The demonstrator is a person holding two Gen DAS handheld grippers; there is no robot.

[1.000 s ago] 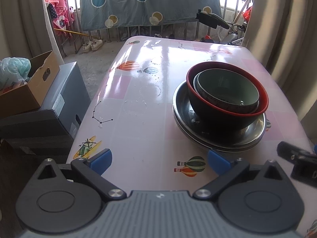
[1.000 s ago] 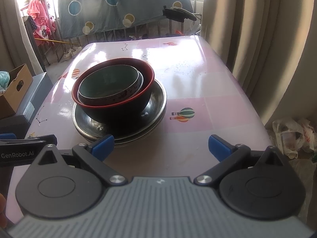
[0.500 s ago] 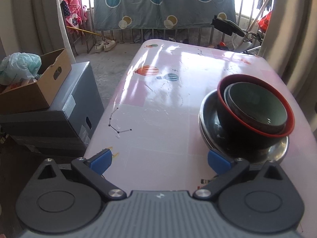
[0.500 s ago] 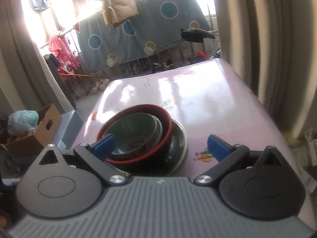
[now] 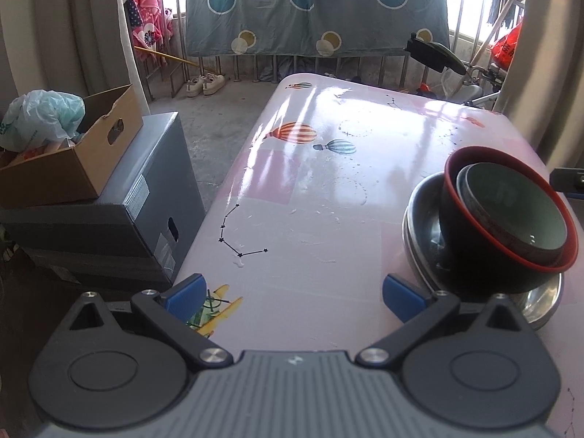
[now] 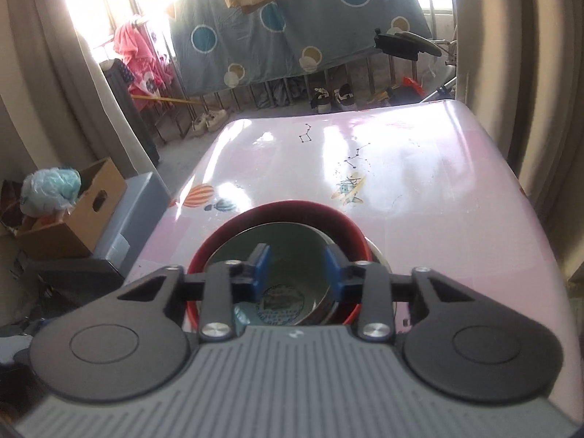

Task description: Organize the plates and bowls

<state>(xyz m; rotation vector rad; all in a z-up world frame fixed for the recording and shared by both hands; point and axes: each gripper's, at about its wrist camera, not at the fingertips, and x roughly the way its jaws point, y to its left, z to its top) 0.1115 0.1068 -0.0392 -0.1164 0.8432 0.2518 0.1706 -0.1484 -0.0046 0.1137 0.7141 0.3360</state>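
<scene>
On the pink table (image 5: 310, 219) stands a stack: steel plates (image 5: 419, 219), a black bowl with a red rim (image 5: 474, 255), and a grey-green bowl (image 5: 511, 211) nested inside it. My left gripper (image 5: 292, 294) is open over bare tabletop, left of the stack, with nothing between its fingers. In the right wrist view, my right gripper (image 6: 297, 268) hovers over the grey-green bowl (image 6: 288, 241) inside the red-rimmed bowl (image 6: 277, 206). Its jaws are closing, a narrow gap remains, and nothing is pressed between the pads. A sliver of steel plate (image 6: 377, 255) shows at the right.
A cardboard box (image 5: 73, 168) holding a plastic bag sits on a grey box (image 5: 109, 226) left of the table. Curtains (image 6: 529, 109) hang close to the table's right side. A railing draped with a blue spotted sheet (image 5: 310, 7) runs behind the far edge.
My right gripper rose and moved forward over the bowls, and its jaws went from wide apart to a narrow gap. My left gripper drifted left, so the stack now sits at its view's right.
</scene>
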